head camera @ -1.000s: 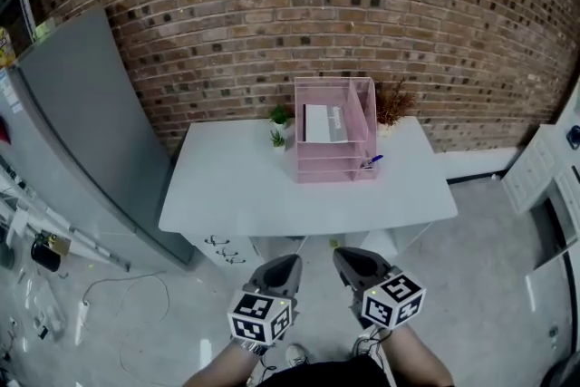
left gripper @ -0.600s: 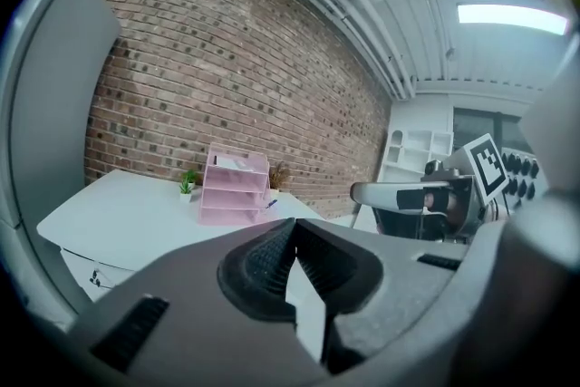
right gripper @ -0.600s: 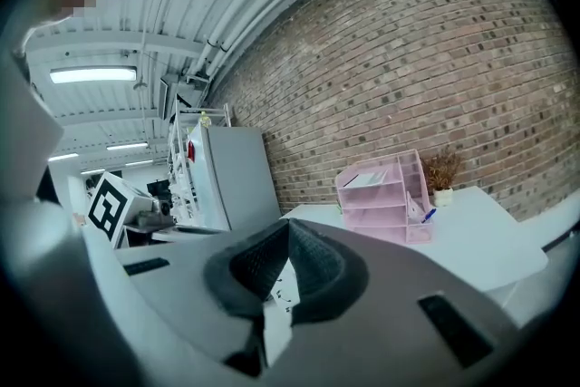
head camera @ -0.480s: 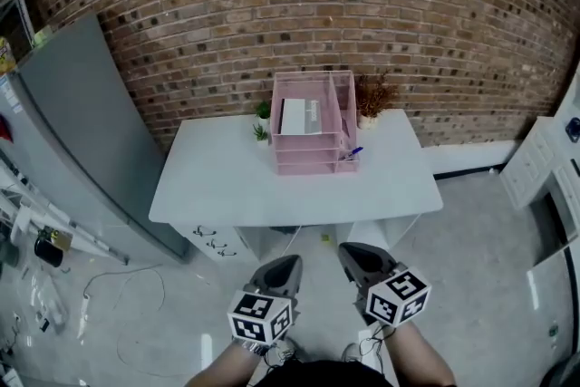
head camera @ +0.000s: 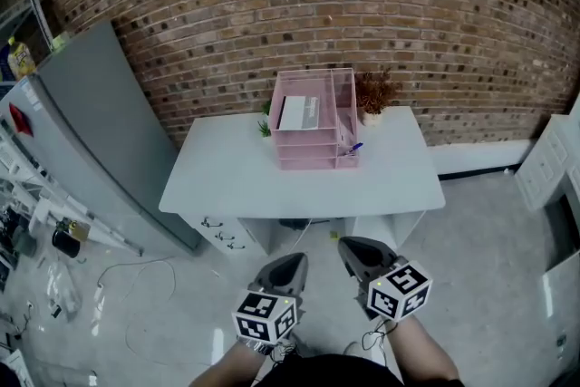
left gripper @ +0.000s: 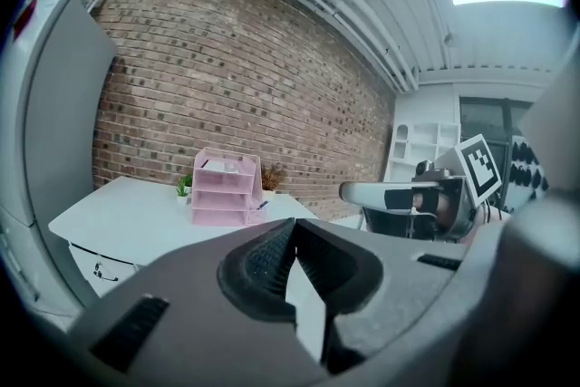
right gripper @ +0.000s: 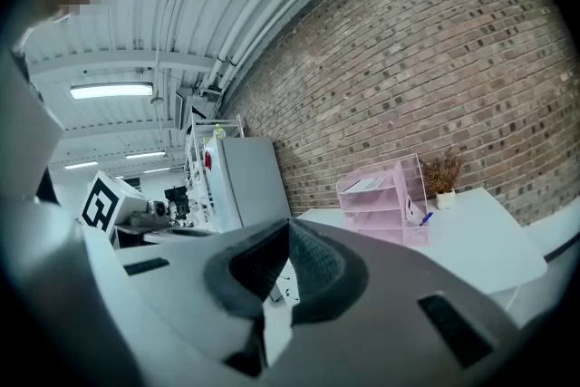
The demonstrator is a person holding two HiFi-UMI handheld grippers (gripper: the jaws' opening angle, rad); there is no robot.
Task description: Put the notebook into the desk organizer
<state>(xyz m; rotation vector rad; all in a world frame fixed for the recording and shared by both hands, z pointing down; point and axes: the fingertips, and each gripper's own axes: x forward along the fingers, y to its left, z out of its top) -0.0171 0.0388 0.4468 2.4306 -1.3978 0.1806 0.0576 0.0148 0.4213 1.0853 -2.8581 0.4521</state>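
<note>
Carrying nothing, your left gripper (head camera: pixel 290 266) and right gripper (head camera: pixel 355 251) sit closed: notebook (head camera: pixel 299 111) apparently filed in desk organizer (head camera: pixel 317 149) ahead.

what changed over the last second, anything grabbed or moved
Only the camera view drifted: the desk and pink organizer sit slightly left in the picture. Nothing was taken or let go. The left gripper and right gripper stay shut and empty, low before the desk; the notebook stays in the organizer's top tray.
</note>
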